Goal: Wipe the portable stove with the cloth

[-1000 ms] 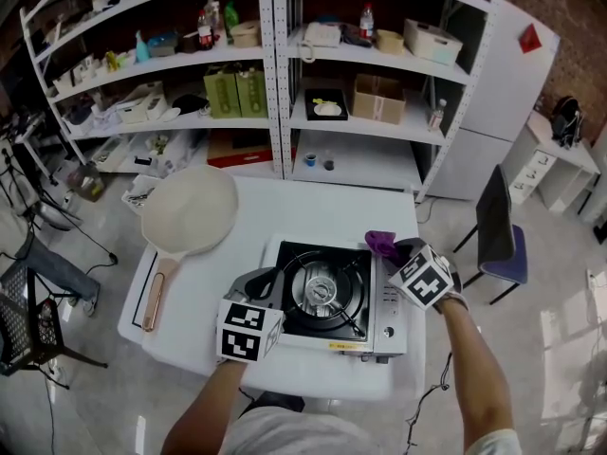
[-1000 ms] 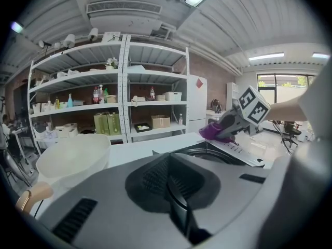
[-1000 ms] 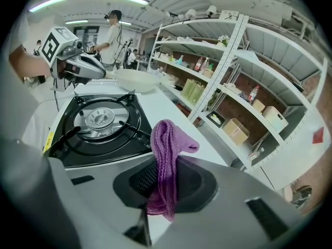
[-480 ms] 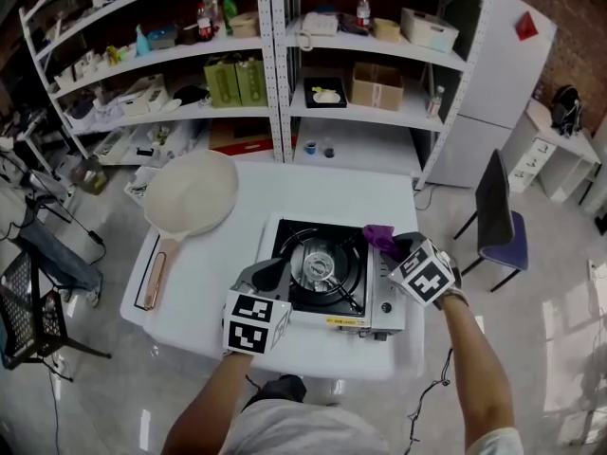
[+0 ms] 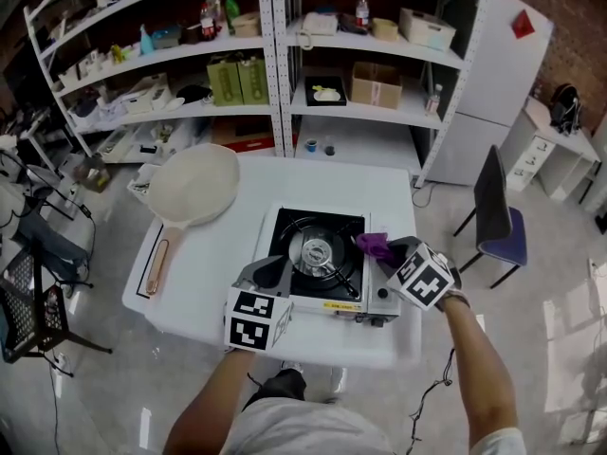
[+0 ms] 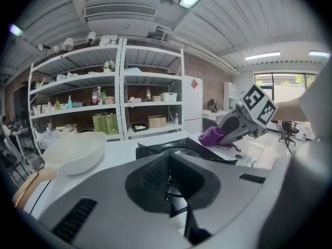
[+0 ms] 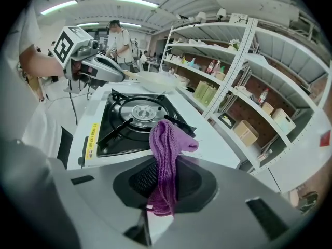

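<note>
The portable stove [image 5: 318, 263], white with a black top and a round burner, stands on the white table [image 5: 218, 282]. My right gripper [image 5: 391, 252] is shut on a purple knitted cloth [image 5: 377, 246] at the right edge of the stove's black top. In the right gripper view the cloth [image 7: 165, 154] hangs between the jaws, with the stove [image 7: 132, 121] just beyond. My left gripper [image 5: 270, 273] is at the stove's front left corner with its jaws together. From the left gripper view I see the stove [image 6: 171, 150] and the cloth [image 6: 211, 136] in the right gripper [image 6: 228, 134].
A white pan [image 5: 193, 186] with a wooden handle [image 5: 159, 263] lies on the table's left part. White shelving [image 5: 275, 64] with boxes and bottles stands behind the table, and a dark chair [image 5: 498, 226] to the right. A person [image 7: 122, 40] stands far off.
My right gripper has carried the cloth from the stove's back right corner forward along the right side of the black top. The left gripper stays at the front left corner.
</note>
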A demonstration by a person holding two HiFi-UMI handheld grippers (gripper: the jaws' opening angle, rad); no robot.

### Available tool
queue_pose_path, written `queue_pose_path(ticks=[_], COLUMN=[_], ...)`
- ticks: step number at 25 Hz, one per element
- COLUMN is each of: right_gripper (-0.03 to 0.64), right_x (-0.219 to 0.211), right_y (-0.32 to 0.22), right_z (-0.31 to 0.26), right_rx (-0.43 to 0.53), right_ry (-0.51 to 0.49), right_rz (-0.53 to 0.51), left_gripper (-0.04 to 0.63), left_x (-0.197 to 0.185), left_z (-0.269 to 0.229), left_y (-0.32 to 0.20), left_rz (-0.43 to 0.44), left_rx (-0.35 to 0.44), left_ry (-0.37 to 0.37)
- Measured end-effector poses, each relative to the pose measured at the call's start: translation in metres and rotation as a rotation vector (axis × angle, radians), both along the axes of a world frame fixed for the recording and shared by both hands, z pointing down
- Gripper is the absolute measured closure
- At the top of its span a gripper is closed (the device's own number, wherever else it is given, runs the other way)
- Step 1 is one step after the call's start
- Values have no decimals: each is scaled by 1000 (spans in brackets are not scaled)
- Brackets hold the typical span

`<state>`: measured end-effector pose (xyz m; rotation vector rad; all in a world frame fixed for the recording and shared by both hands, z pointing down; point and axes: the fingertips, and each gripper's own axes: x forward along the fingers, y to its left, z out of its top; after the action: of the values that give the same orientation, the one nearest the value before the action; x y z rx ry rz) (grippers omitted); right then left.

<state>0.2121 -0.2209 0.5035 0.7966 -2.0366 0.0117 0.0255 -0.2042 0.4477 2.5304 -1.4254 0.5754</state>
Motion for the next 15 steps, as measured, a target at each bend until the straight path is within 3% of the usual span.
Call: queue_pose_path(ticks=[15], right_gripper=[551], right_x=[-5], right_y=[60], right_z=[6], right_rx=[-35], right_ry=[-44], right_rz=[-38], left_gripper=[592], left_x=[7], left_z=[-1], left_y=[37], left_rz=[-20], left_rx=[4], left_ry=[2])
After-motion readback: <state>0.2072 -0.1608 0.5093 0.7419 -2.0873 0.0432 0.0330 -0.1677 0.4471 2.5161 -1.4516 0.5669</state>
